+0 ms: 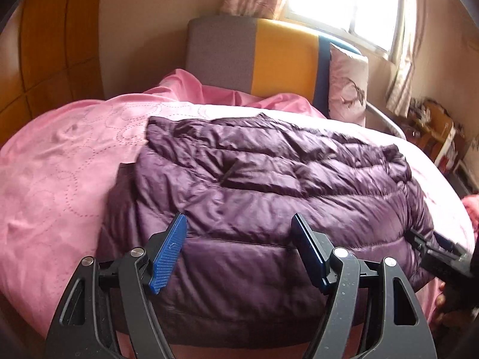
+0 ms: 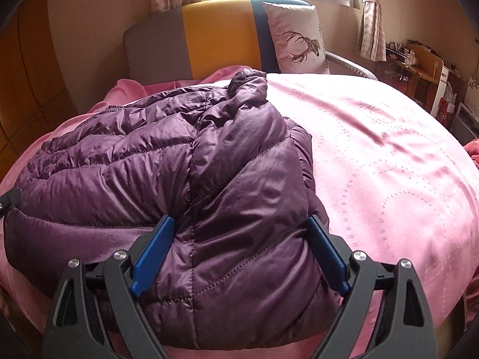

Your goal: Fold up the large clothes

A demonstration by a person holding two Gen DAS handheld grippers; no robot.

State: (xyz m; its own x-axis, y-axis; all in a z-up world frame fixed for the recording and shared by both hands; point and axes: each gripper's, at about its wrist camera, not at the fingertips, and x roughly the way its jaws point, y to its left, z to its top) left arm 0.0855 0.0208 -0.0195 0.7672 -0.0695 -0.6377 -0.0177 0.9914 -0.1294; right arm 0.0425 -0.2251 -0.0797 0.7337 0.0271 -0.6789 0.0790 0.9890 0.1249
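A purple quilted down jacket lies on the pink bedspread of the bed, already doubled over itself into a rough, puffy rectangle near the foot; I judge the main folds to be done and the step in hand to be letting go and checking the bundle.

My left gripper stands with its jaws wide over the near edge of the jacket, blue pads clear of the cloth and nothing pinched between them; my right gripper is over the jacket's near right corner, its jaws wide too, the puffed fabric bulging up between the pads; whether the pads brush it I cannot tell, but they do not clamp it.

The next move, as I judge it, calls for pressing the air out and perhaps one more fold from the near edge toward the headboard; the slippery shell may spring open, so both sides need holding together.

No brand, label or readable writing shows on the jacket; the pillow against the headboard bears only a printed stag's head.
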